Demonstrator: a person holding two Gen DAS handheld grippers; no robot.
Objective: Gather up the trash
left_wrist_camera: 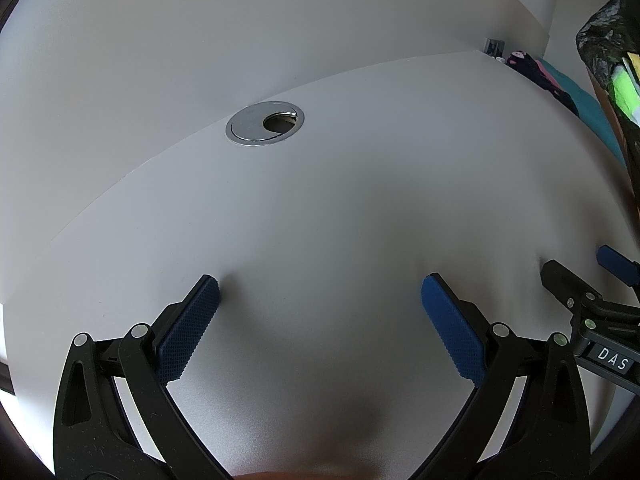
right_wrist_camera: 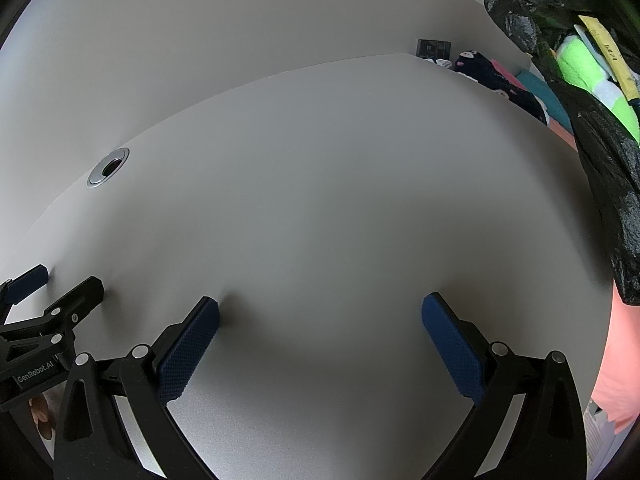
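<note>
My left gripper (left_wrist_camera: 320, 292) is open and empty, its blue pads resting just above the white desk (left_wrist_camera: 320, 208). My right gripper (right_wrist_camera: 320, 308) is open and empty over the same desk (right_wrist_camera: 320, 200). Each gripper shows at the edge of the other's view: the right one (left_wrist_camera: 576, 268) and the left one (right_wrist_camera: 68, 280). A black trash bag (right_wrist_camera: 600, 152) stands at the desk's right edge, holding green-and-white trash (right_wrist_camera: 580, 68) and a yellow strip (right_wrist_camera: 608, 52). The bag also shows in the left wrist view (left_wrist_camera: 608, 40). No loose trash shows on the desk.
A chrome cable grommet (left_wrist_camera: 265, 123) is set in the desk near the back wall; it also shows in the right wrist view (right_wrist_camera: 108, 167). Beyond the far right edge lie dark patterned fabric (right_wrist_camera: 492, 76), teal and pink bedding (right_wrist_camera: 540, 88) and a wall socket (right_wrist_camera: 434, 47).
</note>
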